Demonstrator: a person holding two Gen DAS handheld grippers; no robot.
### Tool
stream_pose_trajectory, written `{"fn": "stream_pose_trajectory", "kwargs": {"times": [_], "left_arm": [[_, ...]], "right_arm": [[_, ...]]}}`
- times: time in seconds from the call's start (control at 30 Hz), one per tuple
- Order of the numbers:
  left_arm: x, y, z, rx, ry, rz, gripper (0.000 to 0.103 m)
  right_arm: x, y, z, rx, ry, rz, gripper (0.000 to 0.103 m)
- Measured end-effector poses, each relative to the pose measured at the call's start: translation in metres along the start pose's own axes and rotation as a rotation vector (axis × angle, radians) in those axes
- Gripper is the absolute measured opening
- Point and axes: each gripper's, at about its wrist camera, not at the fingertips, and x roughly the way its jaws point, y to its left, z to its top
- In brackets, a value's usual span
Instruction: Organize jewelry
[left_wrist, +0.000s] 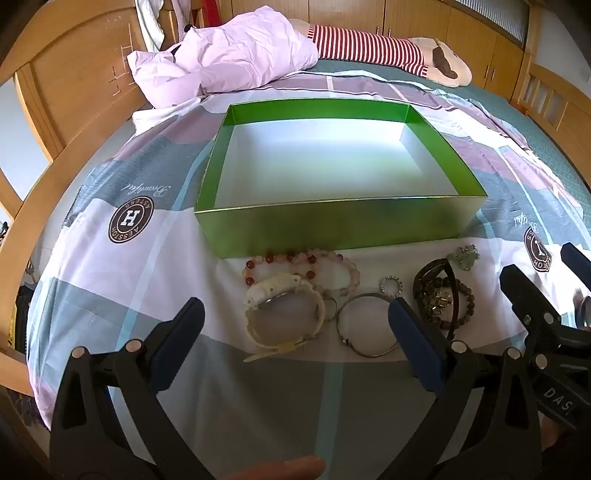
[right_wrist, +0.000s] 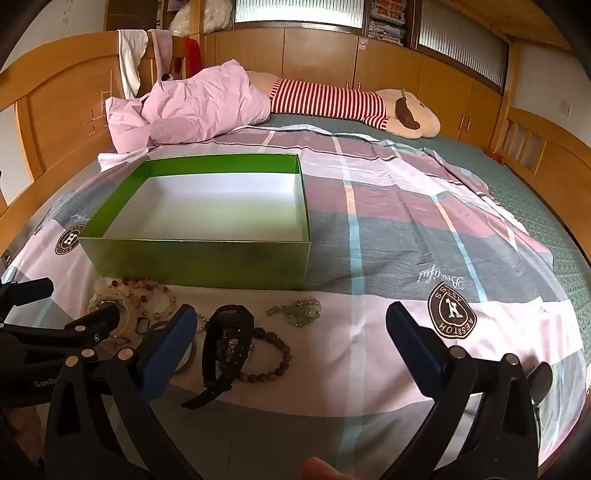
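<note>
An empty green box with a white inside sits on the bedspread; it also shows in the right wrist view. In front of it lie a cream watch, pink and red bead bracelets, a thin metal bangle, a small ring, a black watch with a brown bead bracelet, and a pale green bead piece. My left gripper is open, low over the cream watch and bangle. My right gripper is open, just right of the black watch.
A crumpled pink quilt and a striped plush toy lie at the far side of the bed. A wooden headboard curves along the left. The patterned bedspread stretches right of the box.
</note>
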Motion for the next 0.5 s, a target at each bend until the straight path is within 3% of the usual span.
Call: {"fn": "stream_pose_trajectory", "kwargs": {"times": [0.5], "left_arm": [[0.0002, 0.0001, 0.0, 0.002, 0.004, 0.003, 0.099]], "right_arm": [[-0.0016, 0.0011, -0.0002, 0.004, -0.014, 0.005, 0.1]]}}
